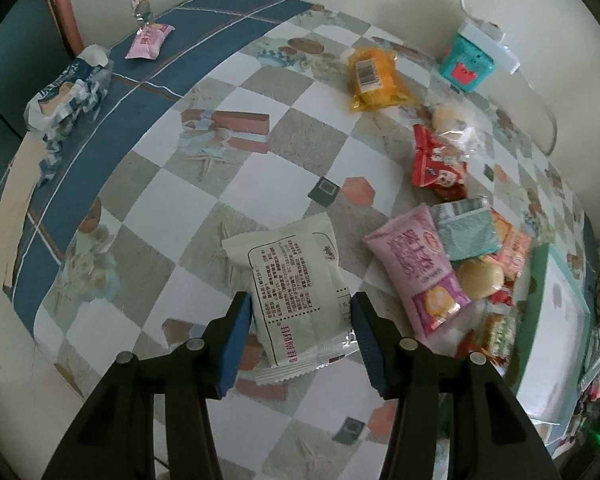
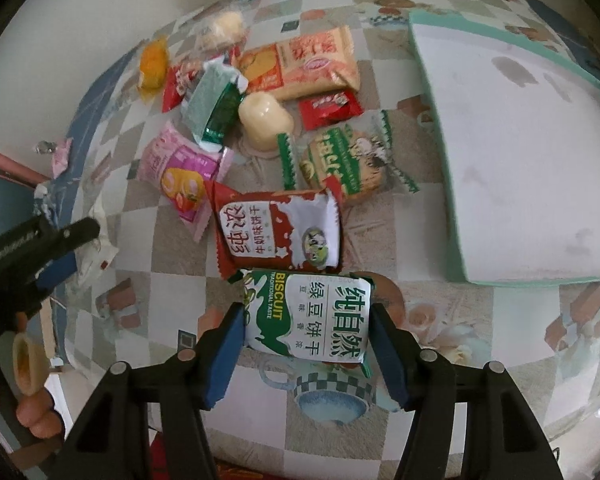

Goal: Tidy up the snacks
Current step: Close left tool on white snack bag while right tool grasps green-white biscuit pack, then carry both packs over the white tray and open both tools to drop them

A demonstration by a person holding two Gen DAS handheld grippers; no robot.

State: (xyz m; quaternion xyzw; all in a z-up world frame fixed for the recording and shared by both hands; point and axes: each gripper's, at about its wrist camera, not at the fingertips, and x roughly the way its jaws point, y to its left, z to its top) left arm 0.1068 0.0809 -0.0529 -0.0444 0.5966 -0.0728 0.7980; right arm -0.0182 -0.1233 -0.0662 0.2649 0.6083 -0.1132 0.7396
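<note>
left gripper (image 1: 302,334): we see it pinching the cream packet (image 1: 296,286)
right gripper (image 2: 306,346): we see pads clamping the green biscuit pack (image 2: 308,316)

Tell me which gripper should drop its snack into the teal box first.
Right, probably. The right gripper holds the green bean biscuit pack right beside the teal box. The left gripper holds its white packet with the snack pile between it and the box.

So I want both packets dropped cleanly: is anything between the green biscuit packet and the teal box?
Nothing visible. The right gripper holds the green biscuit packet near the teal box, with only bare tablecloth between them.
</note>
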